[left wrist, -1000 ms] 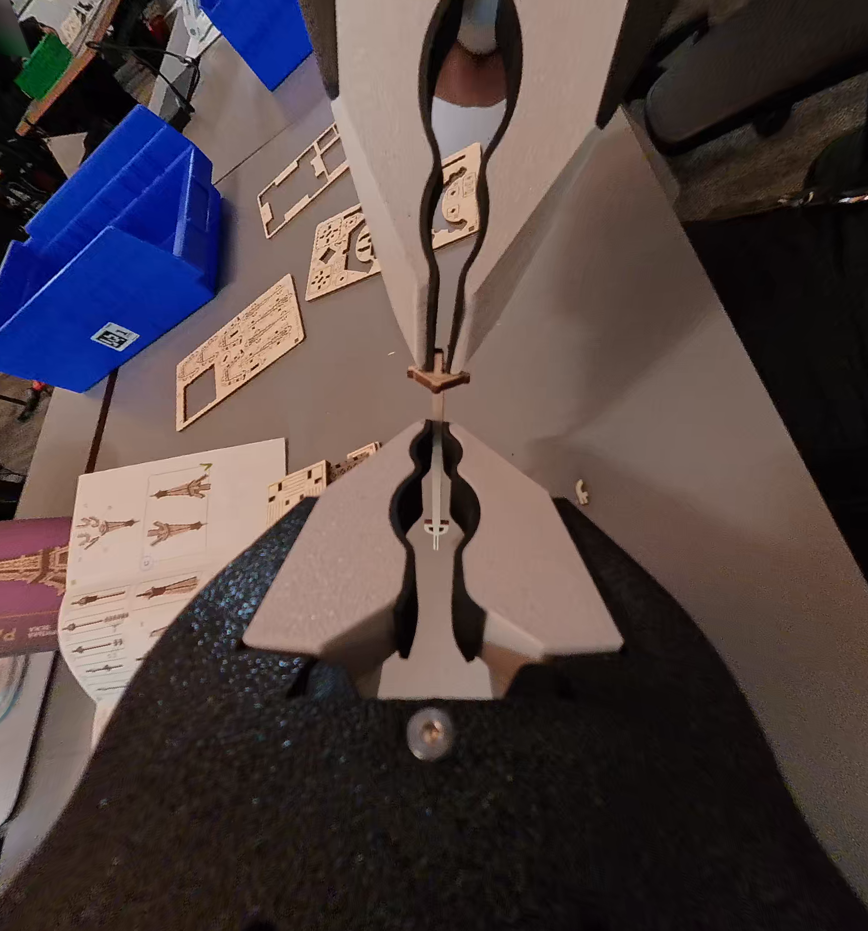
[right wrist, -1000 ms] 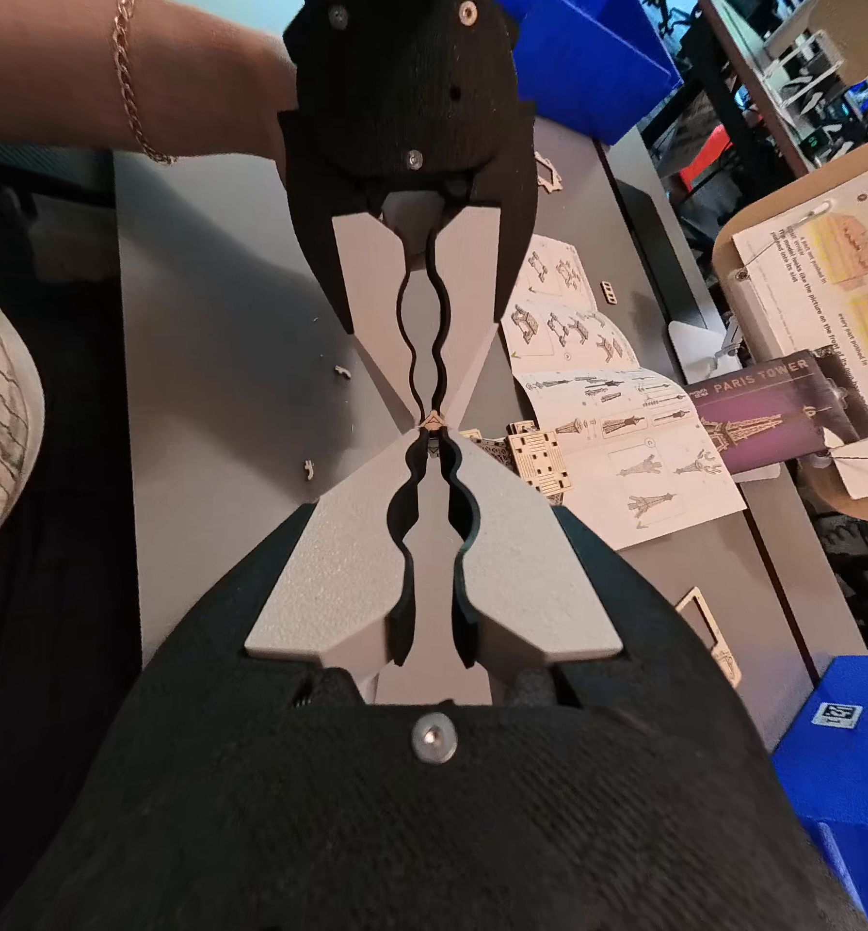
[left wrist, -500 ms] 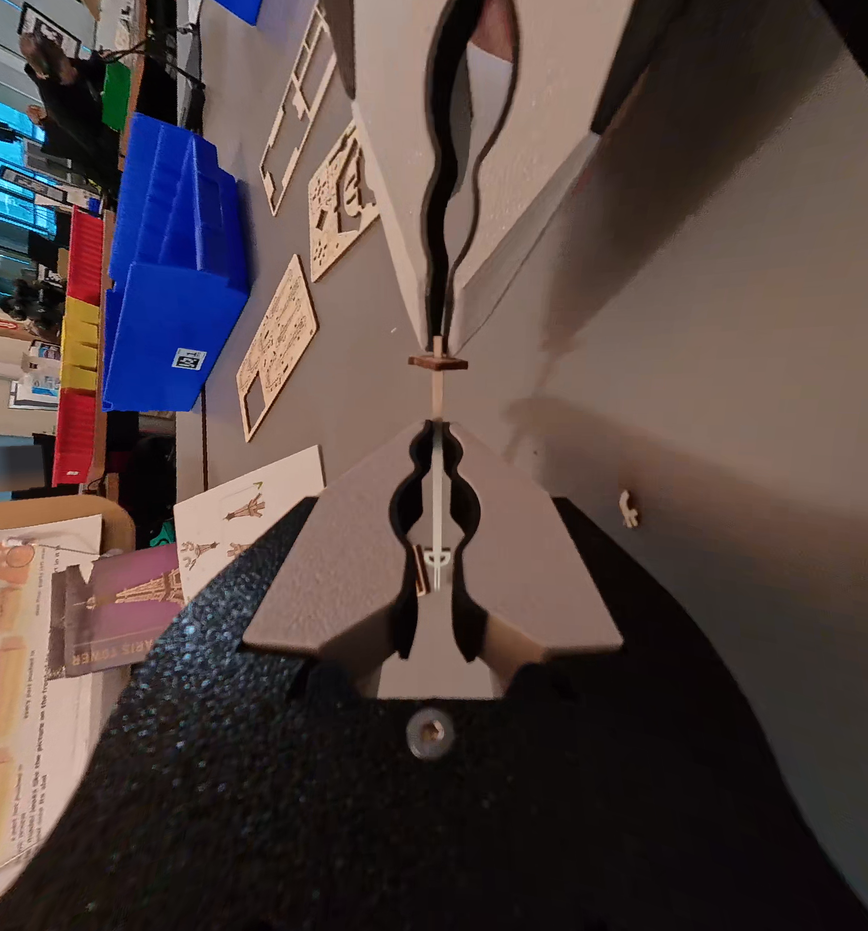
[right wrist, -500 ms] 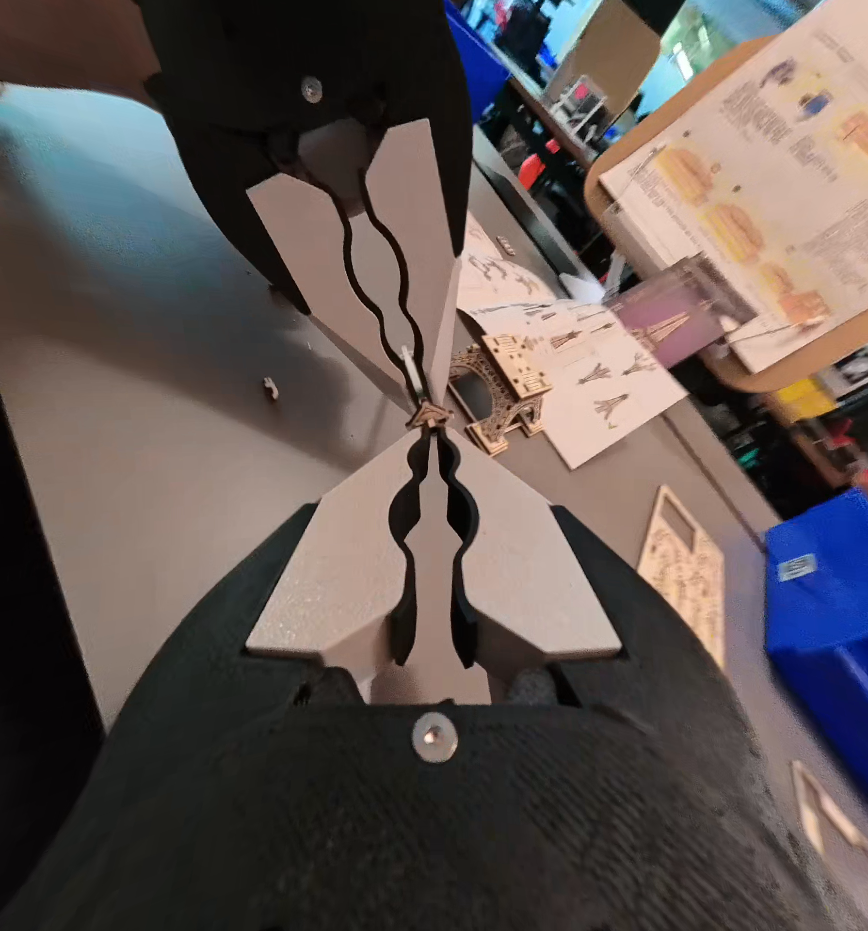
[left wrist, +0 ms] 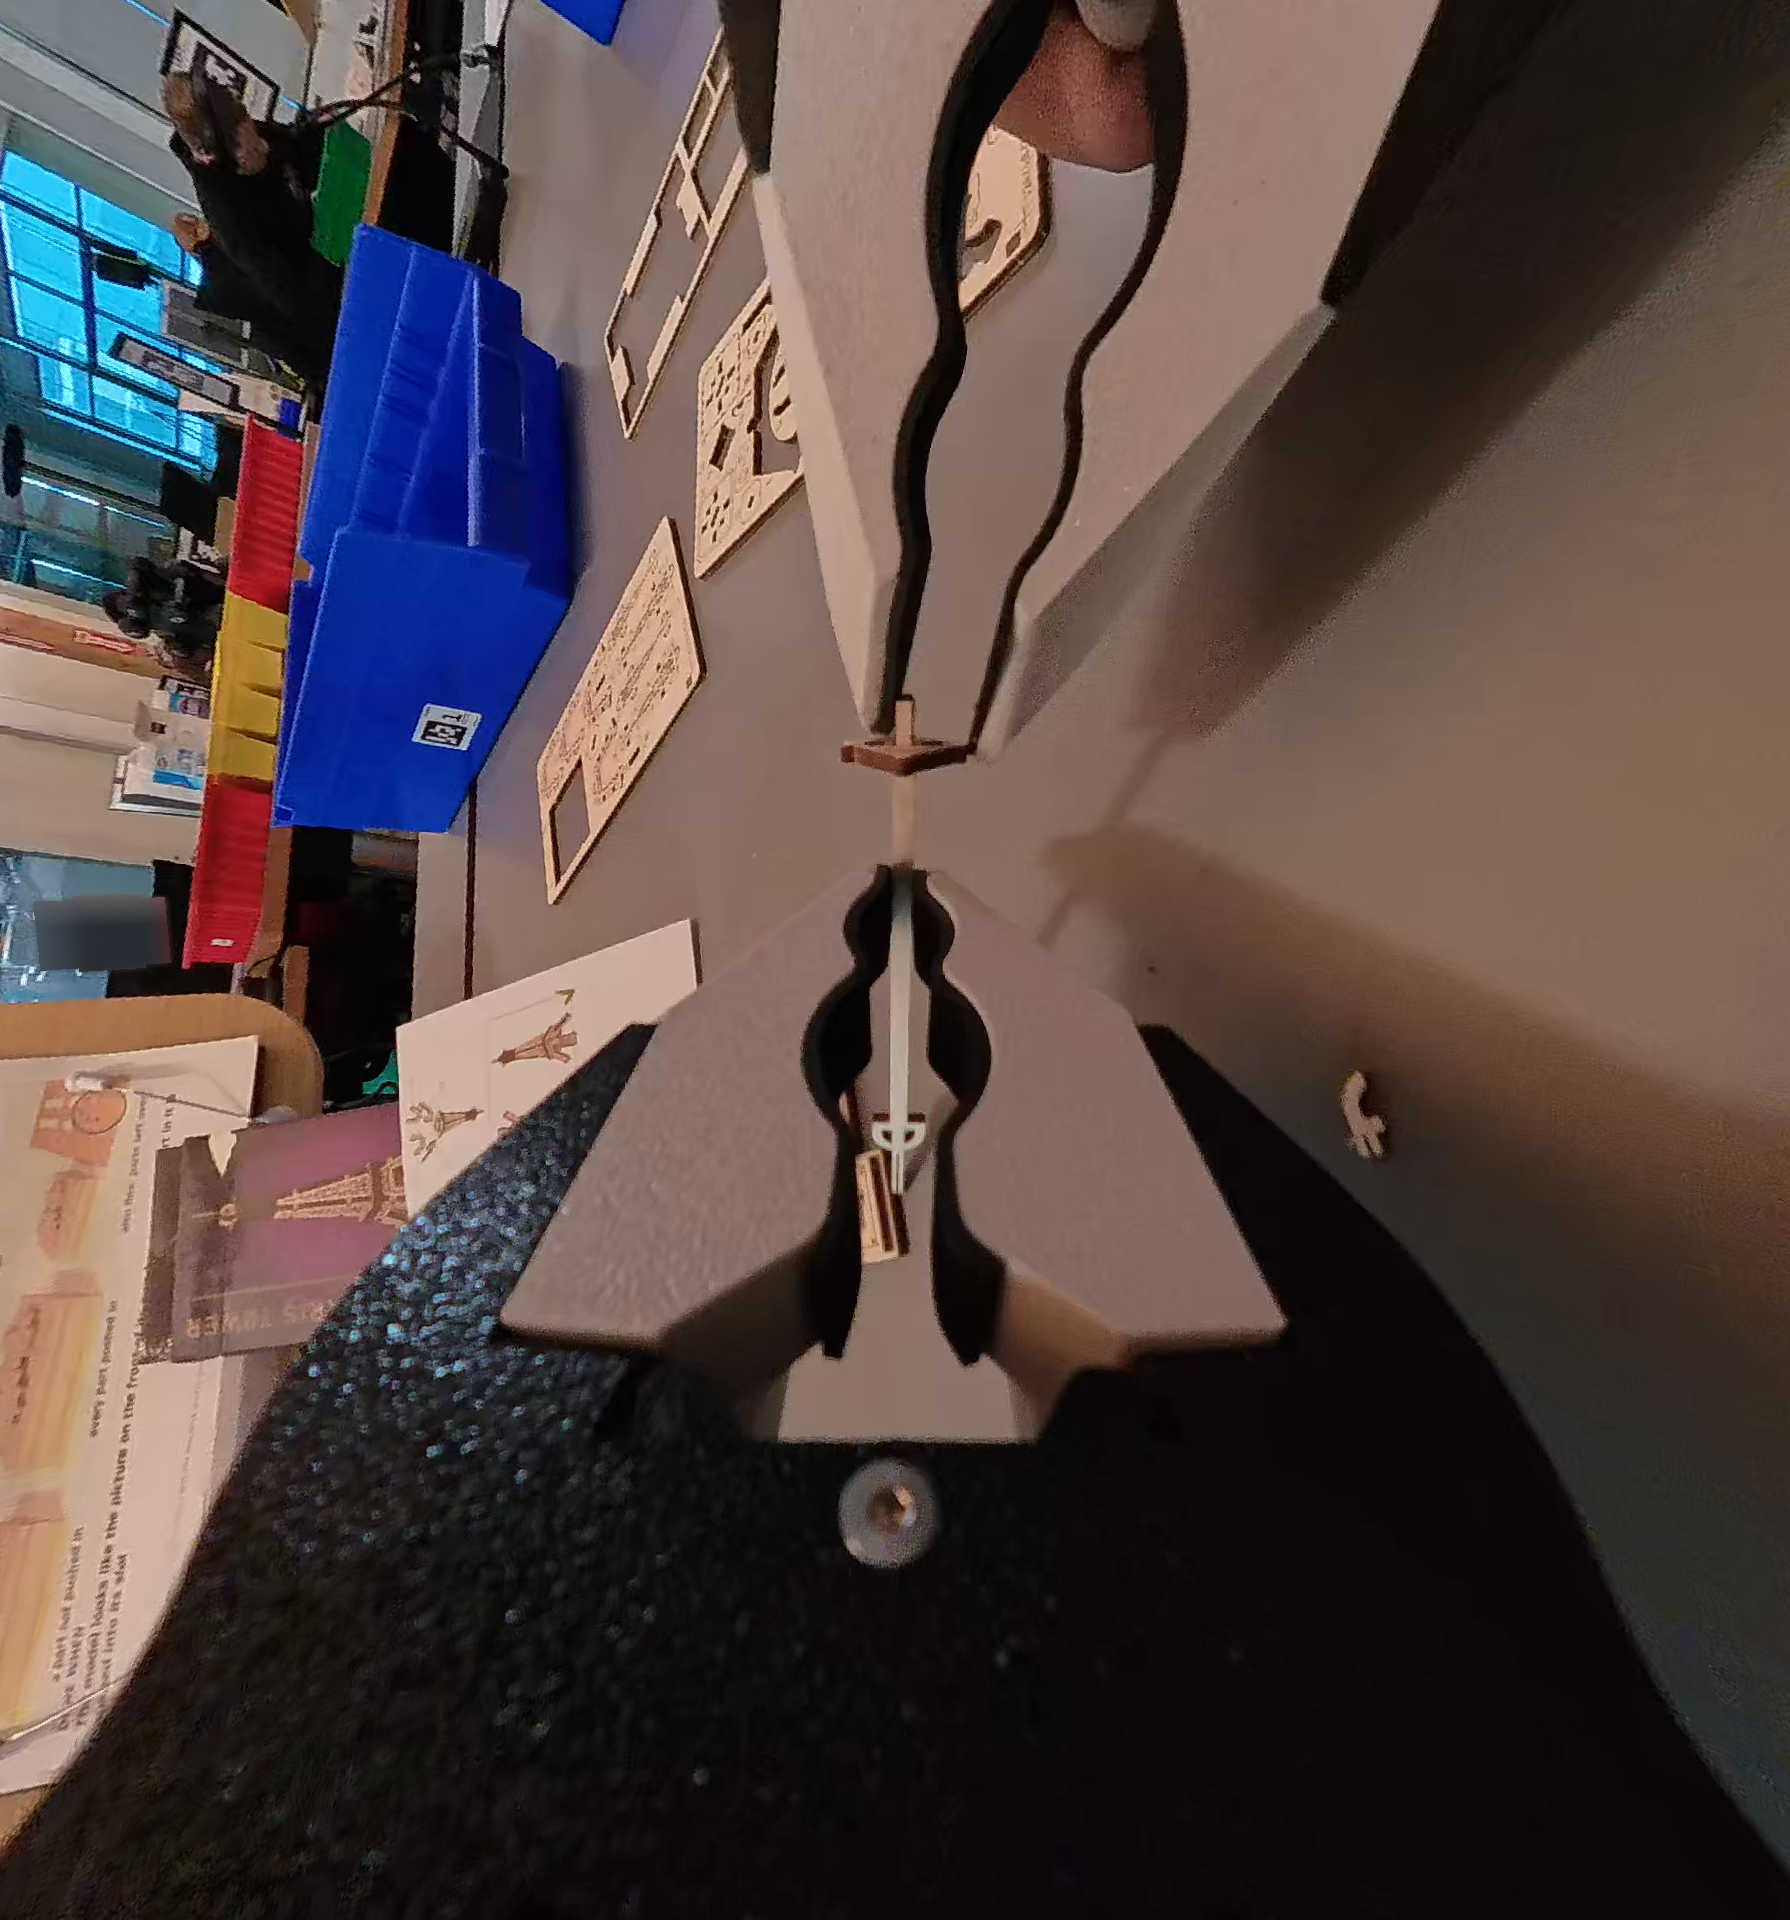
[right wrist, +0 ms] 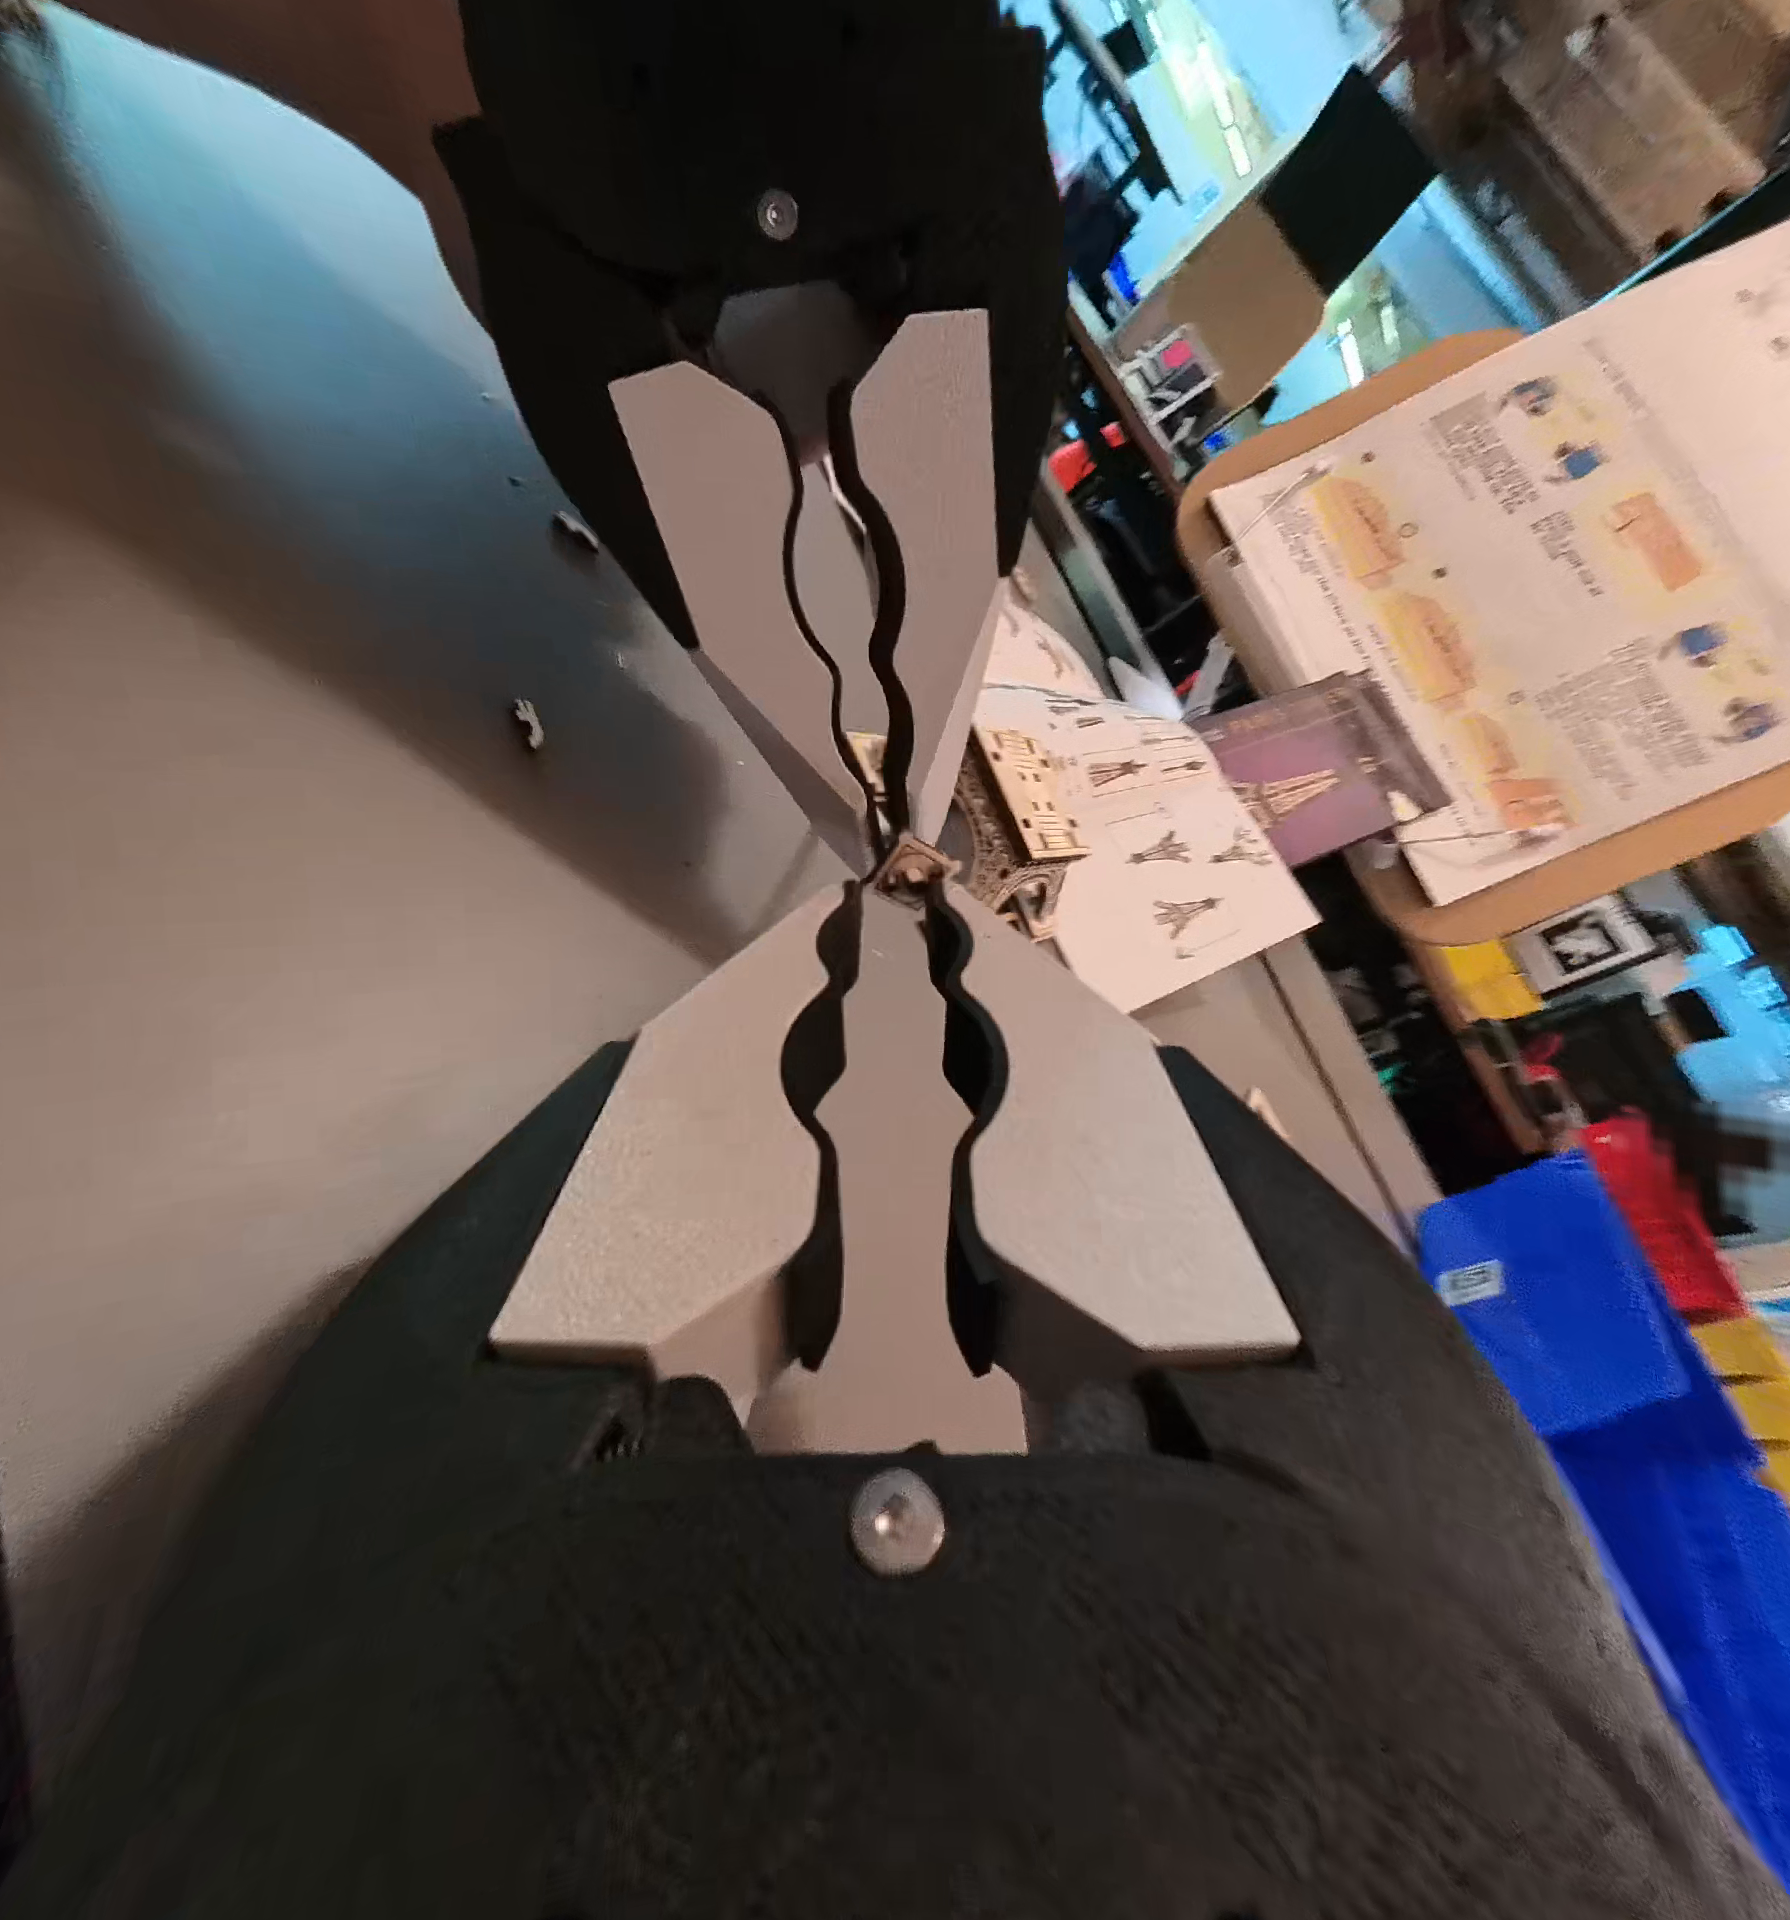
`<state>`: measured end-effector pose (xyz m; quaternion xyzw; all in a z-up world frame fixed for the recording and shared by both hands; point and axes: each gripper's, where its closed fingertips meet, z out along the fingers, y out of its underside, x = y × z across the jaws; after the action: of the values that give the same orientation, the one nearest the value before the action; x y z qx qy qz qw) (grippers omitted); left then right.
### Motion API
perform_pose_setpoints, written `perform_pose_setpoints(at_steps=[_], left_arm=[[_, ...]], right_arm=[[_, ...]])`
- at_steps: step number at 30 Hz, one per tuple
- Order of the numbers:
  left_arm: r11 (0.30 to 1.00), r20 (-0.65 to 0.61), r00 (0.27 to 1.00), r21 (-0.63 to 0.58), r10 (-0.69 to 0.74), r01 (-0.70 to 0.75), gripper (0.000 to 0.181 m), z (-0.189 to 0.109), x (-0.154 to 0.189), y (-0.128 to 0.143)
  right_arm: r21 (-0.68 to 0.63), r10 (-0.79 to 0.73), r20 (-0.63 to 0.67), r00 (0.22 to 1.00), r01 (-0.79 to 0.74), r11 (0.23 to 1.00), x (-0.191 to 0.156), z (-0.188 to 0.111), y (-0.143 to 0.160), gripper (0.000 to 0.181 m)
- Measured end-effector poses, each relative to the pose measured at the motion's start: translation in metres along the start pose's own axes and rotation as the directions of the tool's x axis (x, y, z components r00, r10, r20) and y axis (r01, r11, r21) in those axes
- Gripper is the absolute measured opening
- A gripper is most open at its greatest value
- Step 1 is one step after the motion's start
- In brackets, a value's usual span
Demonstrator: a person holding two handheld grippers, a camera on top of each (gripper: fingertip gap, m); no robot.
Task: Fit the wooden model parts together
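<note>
In the left wrist view my left gripper (left wrist: 903, 875) is shut on a thin pale wooden spire (left wrist: 903, 821) that runs back between its fingers. The spire's tip passes through a small square wooden plate (left wrist: 906, 754). My right gripper (left wrist: 924, 729) comes in from the top, tip to tip with the left, and is shut on that plate. In the right wrist view the right gripper (right wrist: 891, 894) pinches the plate (right wrist: 912, 868), and the left gripper (right wrist: 886, 821) points down at it. Both are held above the grey table (left wrist: 1442, 675).
A part-built wooden tower (right wrist: 1005, 831) stands on an instruction sheet (right wrist: 1161, 831). Flat wooden part sheets (left wrist: 621, 707) and a blue bin (left wrist: 423, 582) lie beyond. A clipboard with paper (right wrist: 1545, 623) and a purple box (right wrist: 1306, 769) stand at the table's end. A small scrap (left wrist: 1364, 1127) lies loose.
Both grippers have tilted together, so the table has swung in both views. The spire's tip now pokes through the square plate. Both grips have held.
</note>
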<state>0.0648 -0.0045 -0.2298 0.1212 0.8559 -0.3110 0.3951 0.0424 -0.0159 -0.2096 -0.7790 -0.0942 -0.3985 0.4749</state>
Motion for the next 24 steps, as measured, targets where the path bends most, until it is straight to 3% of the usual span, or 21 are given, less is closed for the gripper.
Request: perform_pose_setpoints(at_steps=[6,9,24], left_arm=[[1.0,0.018,1.0,-0.005,0.012,-0.012,0.0,-0.002,-0.003,-0.001],[0.998,0.007,0.999,-0.036,0.046,-0.045,0.0,0.0,0.001,0.004],[0.991,0.01,0.993,-0.063,0.116,-0.115,0.0,0.002,0.005,0.002]], right_arm=[[0.005,-0.174,-0.102,0.98,0.175,0.985,0.004,0.0,-0.002,0.011],[0.035,-0.198,-0.144,0.969,0.205,0.978,0.008,-0.004,-0.008,0.002],[-0.016,-0.2,-0.053,0.978,0.199,0.98,-0.006,0.001,0.004,0.005]])
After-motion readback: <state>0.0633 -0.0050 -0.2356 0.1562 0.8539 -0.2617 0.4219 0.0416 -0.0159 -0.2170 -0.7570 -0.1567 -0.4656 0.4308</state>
